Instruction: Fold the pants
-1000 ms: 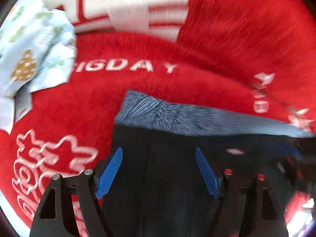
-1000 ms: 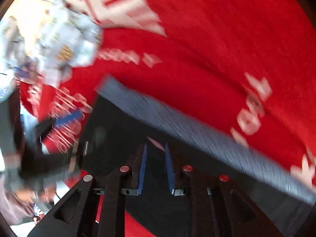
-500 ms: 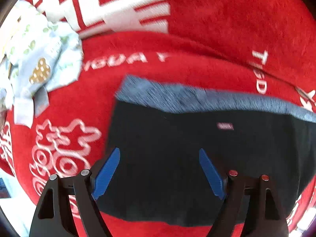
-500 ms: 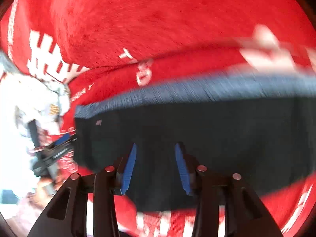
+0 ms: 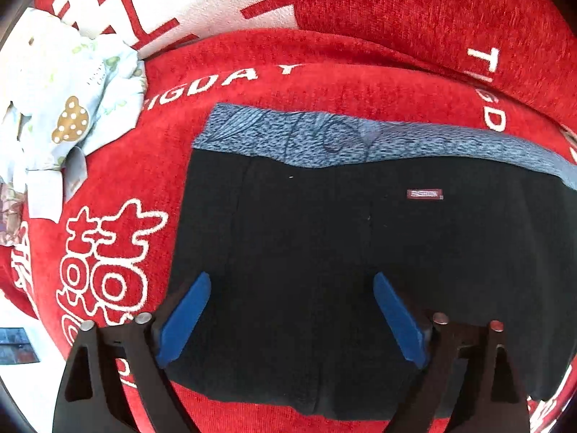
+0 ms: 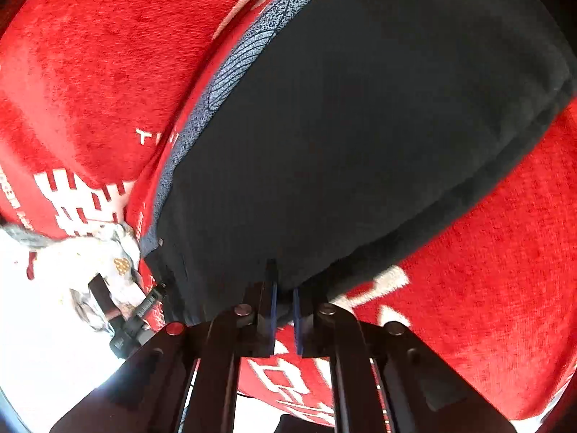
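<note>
Your left tongs [image 5: 288, 310] are opening over the pants [image 5: 360, 252], right tongs [image 6: 283, 306] pinch their edge, printed cloth [image 5: 65, 108] beside.

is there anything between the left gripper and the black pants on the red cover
Nothing visible. The left gripper hangs over the black pants with its jaws opening and only bare cloth between them. The crumpled patterned cloth lies off to the side on the red cover, apart from the pants.
</note>
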